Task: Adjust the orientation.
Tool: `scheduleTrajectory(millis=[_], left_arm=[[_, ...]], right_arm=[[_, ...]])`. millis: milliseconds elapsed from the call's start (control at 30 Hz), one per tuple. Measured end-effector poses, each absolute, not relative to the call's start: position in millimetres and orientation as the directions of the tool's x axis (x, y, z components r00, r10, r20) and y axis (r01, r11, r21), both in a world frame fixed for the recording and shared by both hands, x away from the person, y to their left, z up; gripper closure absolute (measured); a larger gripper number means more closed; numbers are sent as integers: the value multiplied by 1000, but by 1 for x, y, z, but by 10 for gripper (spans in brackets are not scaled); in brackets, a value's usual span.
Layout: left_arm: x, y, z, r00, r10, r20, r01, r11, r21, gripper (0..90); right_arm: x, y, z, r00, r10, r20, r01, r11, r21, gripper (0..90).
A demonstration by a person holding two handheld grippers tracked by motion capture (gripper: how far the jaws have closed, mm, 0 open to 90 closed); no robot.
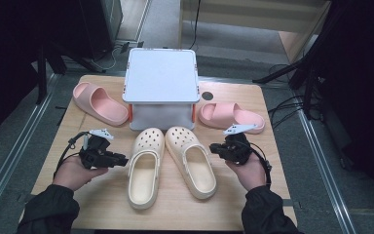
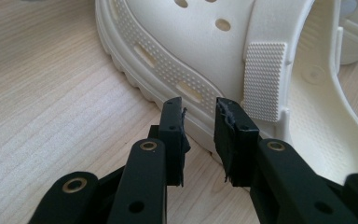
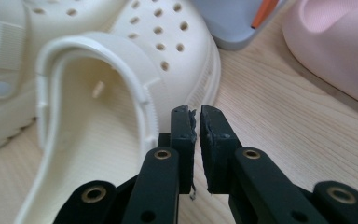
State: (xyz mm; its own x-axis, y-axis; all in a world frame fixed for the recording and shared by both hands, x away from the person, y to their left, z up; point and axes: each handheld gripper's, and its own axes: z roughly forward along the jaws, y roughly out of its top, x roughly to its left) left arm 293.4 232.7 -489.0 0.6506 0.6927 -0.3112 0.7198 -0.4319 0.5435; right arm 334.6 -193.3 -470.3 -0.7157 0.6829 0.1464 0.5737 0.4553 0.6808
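2 cream clogs [image 1: 170, 163], 2 pink slides [image 1: 100, 102]. Left gripper [image 1: 121, 160], 9 o'clock of clogs: jaws slightly apart, empty. Right gripper [image 1: 214, 148], 3 o'clock: nearly closed, empty.

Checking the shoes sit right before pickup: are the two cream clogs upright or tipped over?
Upright. In the high view the left clog and right clog rest on their soles on the table, openings up.

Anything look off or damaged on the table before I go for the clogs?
The pads of both grippers look frayed at their tips: left gripper, right gripper. The cream clogs sit as a pair, splayed slightly. Nothing spilled.
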Motion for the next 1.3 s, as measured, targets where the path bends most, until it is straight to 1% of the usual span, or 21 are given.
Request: scheduleTrajectory(millis=[100,233,333,433,733,900,1300], left_arm=[[294,231,-493,650,697,-302,722,-443,532,719],[296,229,-498,652,698,-297,727,-462,508,718],[296,225,-499,657,691,-301,724,-470,505,717],[295,220,-499,665,685,-298,720,-481,501,726],[294,210,-500,692,657,-299,700,-509,502,720],[293,205,-500,695,646,-316,700,-508,501,717],[293,198,-501,705,633,-319,692,-517,504,705]], right_arm=[[339,-190,-475,-715,682,157,584,458,670,843],[341,-183,-480,-716,683,144,585,475,657,845],[341,-178,-482,-724,679,124,573,491,656,854],[341,-178,-483,-725,675,138,579,488,653,851],[339,-174,-483,-732,668,132,571,498,653,840],[339,-172,-484,-729,667,153,579,483,657,841],[336,-163,-487,-745,641,185,579,483,657,839]])
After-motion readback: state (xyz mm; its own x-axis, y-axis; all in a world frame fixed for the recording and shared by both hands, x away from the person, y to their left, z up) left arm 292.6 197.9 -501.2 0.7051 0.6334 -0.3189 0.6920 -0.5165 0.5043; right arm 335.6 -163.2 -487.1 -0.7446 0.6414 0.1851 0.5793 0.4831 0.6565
